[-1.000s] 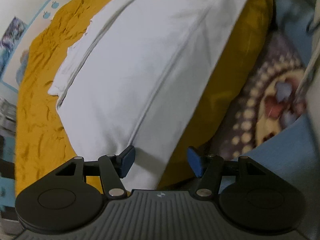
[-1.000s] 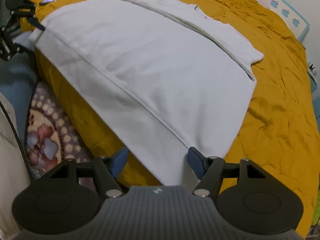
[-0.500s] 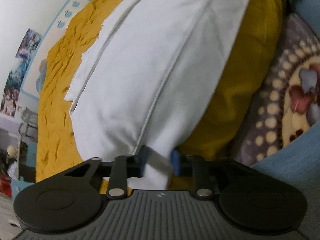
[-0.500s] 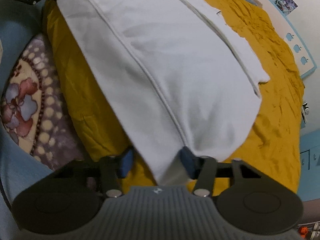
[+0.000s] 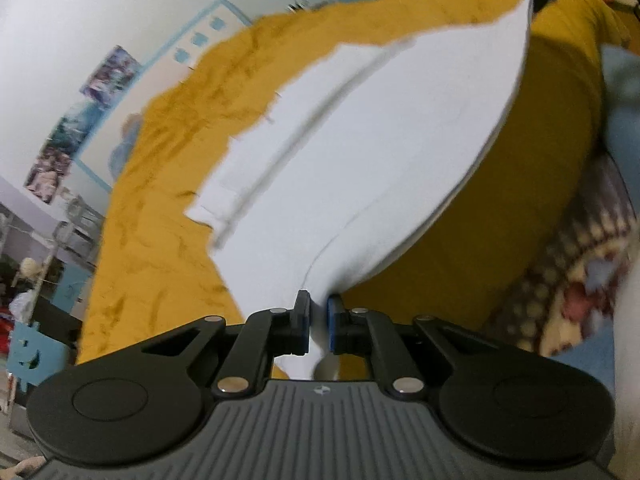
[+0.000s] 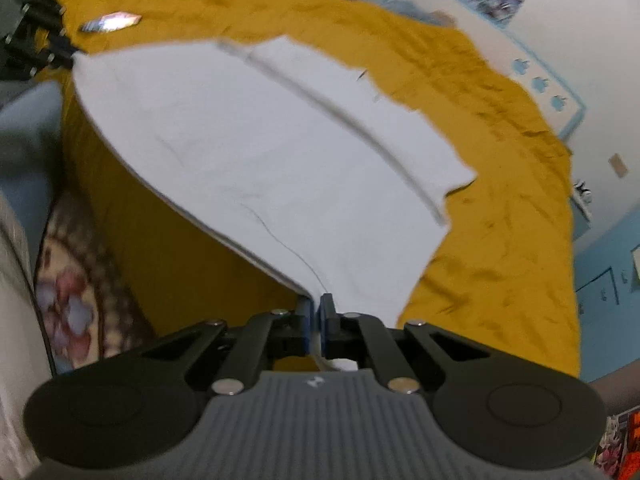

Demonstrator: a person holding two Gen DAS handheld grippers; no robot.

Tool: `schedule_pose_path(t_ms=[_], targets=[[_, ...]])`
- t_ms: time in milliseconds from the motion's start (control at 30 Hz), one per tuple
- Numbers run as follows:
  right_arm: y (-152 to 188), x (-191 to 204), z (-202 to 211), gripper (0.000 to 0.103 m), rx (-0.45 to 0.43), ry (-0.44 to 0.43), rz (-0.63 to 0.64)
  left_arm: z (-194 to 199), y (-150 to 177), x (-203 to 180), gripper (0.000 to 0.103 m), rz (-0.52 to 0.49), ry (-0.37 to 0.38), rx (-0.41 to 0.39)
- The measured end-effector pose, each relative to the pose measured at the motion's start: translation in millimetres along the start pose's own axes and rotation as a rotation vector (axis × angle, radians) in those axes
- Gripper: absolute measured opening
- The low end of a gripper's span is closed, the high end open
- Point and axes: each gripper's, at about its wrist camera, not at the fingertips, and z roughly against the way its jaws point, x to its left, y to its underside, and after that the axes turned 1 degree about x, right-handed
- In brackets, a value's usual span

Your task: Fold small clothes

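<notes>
Both clenched on near corners of the white garment, left claw and right claw: fold starting, next carrying that edge across the bed.

Left hand-held gripper: grey ribbed housing with a small white emblem at 12 o'clock; two round black discs at 9 and 3 o'clock; black linkage arms joined by silver pivot screws; blue pads on black fingers. Right hand-held gripper: identical build, same ribbed grey body, black discs, silver screws, blue pads.
</notes>
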Motion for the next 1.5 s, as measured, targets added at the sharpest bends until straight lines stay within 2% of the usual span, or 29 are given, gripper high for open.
schedule_pose_path(t_ms=[67,267,533,733,867,1033,1167,1333,1500], targets=[[-10.0,-6.5,8.4,0.000,-0.033,0.024,-0.014,3.5,-12.2,13.7,0.008,0.023,-0.040,-0.033],[-50.6,-24.9,20.4,0.000,-0.148,0.175,-0.022,-6.2,-53.3,55.3,0.008,0.079,-0.152,-0.125],[-108.7,-67.7,5.3,0.000,-0.243,0.329,-0.028,-41.7,-110.8,111.0,0.008,0.087,-0.253,-0.174],[-154.9,-115.8,-16.5,0.000,-0.286,0.380,-0.044,-77.6,-150.5,155.1,0.009,0.131,-0.291,-0.204],[-187.5,-149.0,-41.6,0.000,-0.304,0.399,-0.049,-112.0,-171.6,180.1,0.008,0.163,-0.296,-0.189],[-229.5,-193.9,-97.7,0.000,-0.298,0.377,-0.051,-165.7,-181.6,204.5,0.009,0.225,-0.267,-0.138],[-252.9,-217.9,-168.0,0.000,-0.254,0.352,-0.040,-218.2,-182.1,214.6,0.009,0.251,-0.218,-0.079],[-259.6,-244.1,-260.5,0.000,-0.167,0.274,-0.103,-288.4,-172.0,215.7,0.009,0.273,-0.125,-0.005],[-258.9,-252.3,-342.5,0.000,-0.083,0.227,-0.134,-338.1,-158.9,213.4,0.009,0.309,-0.074,0.041]])
